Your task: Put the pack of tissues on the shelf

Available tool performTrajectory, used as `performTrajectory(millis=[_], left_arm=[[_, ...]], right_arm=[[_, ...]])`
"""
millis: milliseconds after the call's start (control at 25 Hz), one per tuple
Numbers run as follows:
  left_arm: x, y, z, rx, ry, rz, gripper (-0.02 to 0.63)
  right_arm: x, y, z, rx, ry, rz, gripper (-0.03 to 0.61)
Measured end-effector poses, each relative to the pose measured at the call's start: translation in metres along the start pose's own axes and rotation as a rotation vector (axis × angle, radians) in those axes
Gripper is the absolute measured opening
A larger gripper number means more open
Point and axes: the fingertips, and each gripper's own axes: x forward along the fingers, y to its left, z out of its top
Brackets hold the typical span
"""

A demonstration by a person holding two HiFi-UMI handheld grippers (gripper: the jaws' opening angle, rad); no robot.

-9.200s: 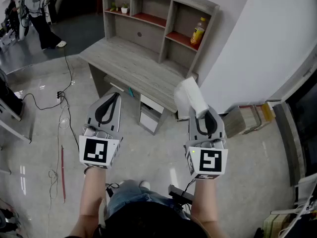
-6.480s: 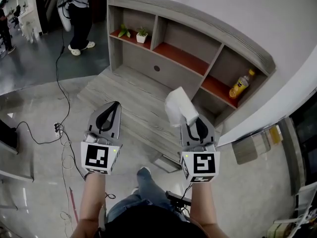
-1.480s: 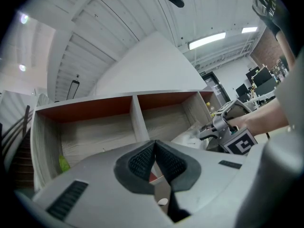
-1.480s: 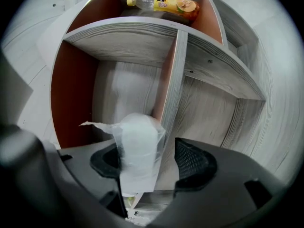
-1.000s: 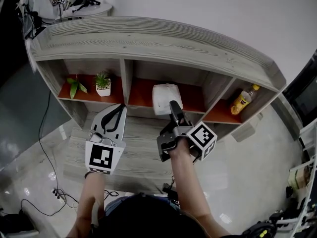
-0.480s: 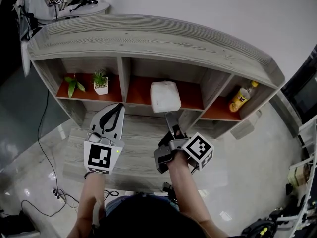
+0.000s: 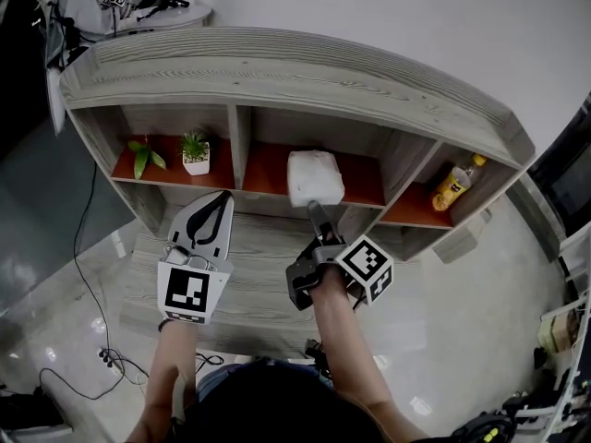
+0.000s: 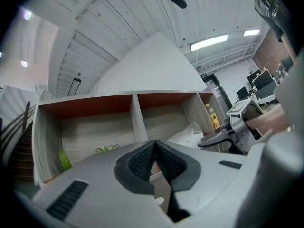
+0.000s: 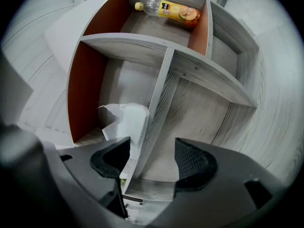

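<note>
— Tissue pack (image 7: 314,177): where does it sit?
— On the red floor of the middle compartment of the shelf (image 7: 277,77), near the centre of the head view, a white bundle.
— And your right gripper (image 9: 152,151)?
— Just below the pack in the head view, pointing up at it. Its jaws stand wide apart and grip nothing. In its own view the pack shows at lower left, behind the left pad rather than between the two. A grey shelf board fills the gap.
— The left gripper (image 8: 154,148)?
— Left of centre in the head view, over the desk top (image 7: 254,252), apart from the pack. I have its jaws pressed together, with nothing between them.
— What else is on the shelf?
— An orange bottle (image 7: 451,185) in the compartment at right, and two small plants (image 7: 194,150) in the one at left.
</note>
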Motion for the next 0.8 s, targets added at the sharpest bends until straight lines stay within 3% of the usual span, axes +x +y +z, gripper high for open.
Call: performTrajectory(millis=[160,800], left_arm=[[-0.001,0.007,0.000,0.034,-0.022,0.010,0.011],[-0.003,0.010,0.004,0.038,-0.016,-0.009,0.011]], right_arm=[[0.011,0.005,0.004,-0.012,-0.003,-0.004,0.285],[0.031,0.009,0.009,-0.040,-0.005,-0.036,0.285]])
